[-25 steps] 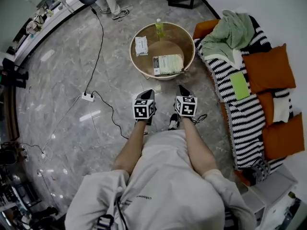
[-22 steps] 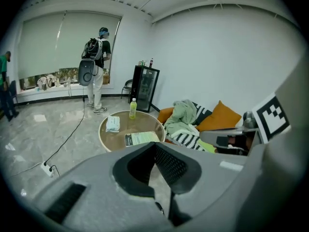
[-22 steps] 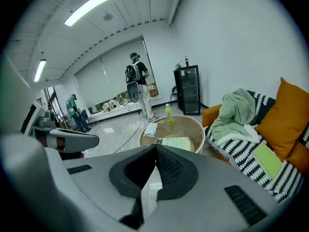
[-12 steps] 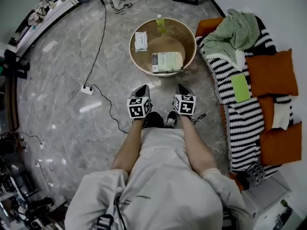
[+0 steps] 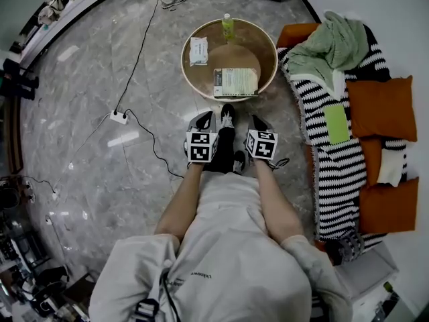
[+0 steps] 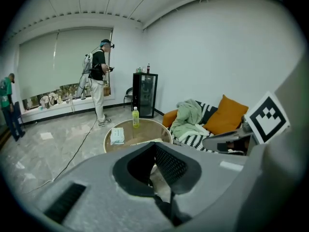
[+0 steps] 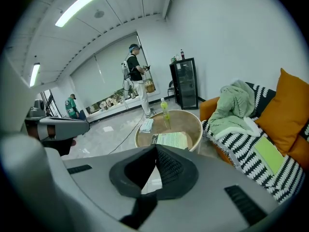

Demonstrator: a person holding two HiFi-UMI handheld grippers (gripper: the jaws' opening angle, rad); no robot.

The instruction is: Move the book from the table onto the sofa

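The book (image 5: 235, 83) lies flat with its pale green cover up, on the near side of the round wooden table (image 5: 190, 79). In the right gripper view the book (image 7: 170, 139) shows just beyond the shut jaws. Short of the table's near rim, my left gripper (image 5: 205, 118) and right gripper (image 5: 255, 121) hover side by side over the floor. Both are shut and hold nothing. The sofa (image 5: 335, 163), draped in a black-and-white striped blanket, runs along the right. From the left gripper view the table (image 6: 145, 128) sits ahead, with the book mostly hidden behind the jaws.
On the table stand a green bottle (image 5: 228, 27) and a wipes pack (image 5: 198, 50). The sofa holds a green blanket (image 5: 328, 45), orange cushions (image 5: 377, 106) and a light green pad (image 5: 336, 123). A power strip (image 5: 119, 117) and cable lie on the floor at left. A person (image 6: 99, 81) stands beyond.
The person has stepped toward the table, one foot now forward between the grippers. Both grippers are nearer the table's rim; both stay shut.
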